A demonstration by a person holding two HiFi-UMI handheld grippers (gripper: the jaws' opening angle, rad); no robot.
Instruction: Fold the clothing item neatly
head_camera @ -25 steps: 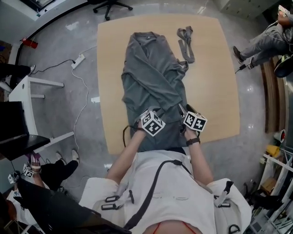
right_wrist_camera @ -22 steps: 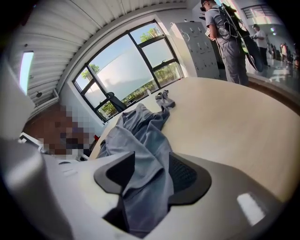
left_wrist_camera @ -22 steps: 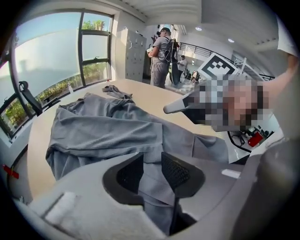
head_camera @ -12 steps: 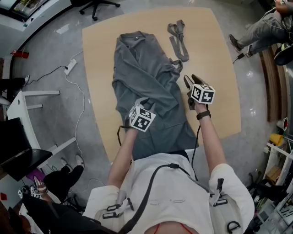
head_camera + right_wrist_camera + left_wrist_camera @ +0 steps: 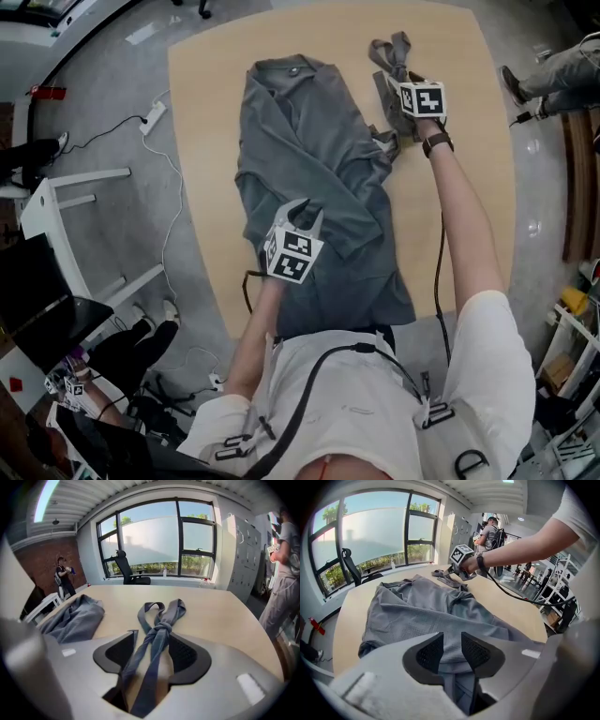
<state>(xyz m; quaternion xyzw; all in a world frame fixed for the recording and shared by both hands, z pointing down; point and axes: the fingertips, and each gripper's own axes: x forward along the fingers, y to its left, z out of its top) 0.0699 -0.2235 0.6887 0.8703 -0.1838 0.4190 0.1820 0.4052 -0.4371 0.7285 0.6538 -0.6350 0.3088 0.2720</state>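
A grey robe-like garment [image 5: 309, 150] lies lengthwise on the wooden table [image 5: 450, 206], its front flaps crossed over. A separate grey belt [image 5: 389, 70], knotted, lies beside its collar at the far right. My left gripper [image 5: 305, 214] hovers over the garment's lower middle. Its pads stand a narrow gap apart [image 5: 452, 637], and smooth cloth [image 5: 431, 611] shows through the gap. My right gripper [image 5: 394, 89] reaches out over the belt. Its jaws have just been opening and stand open [image 5: 152, 637]; the belt [image 5: 159, 620] runs between them without being pinched.
Bare table lies right of the garment. On the floor to the left are a power strip with its cable [image 5: 155, 114] and a white desk [image 5: 56, 202]. A person's legs [image 5: 562, 70] show at the upper right. An office chair [image 5: 126, 569] stands by the window.
My right gripper has swung from the garment's lower right edge up to the belt at the far end. The left gripper has shifted slightly up the garment.
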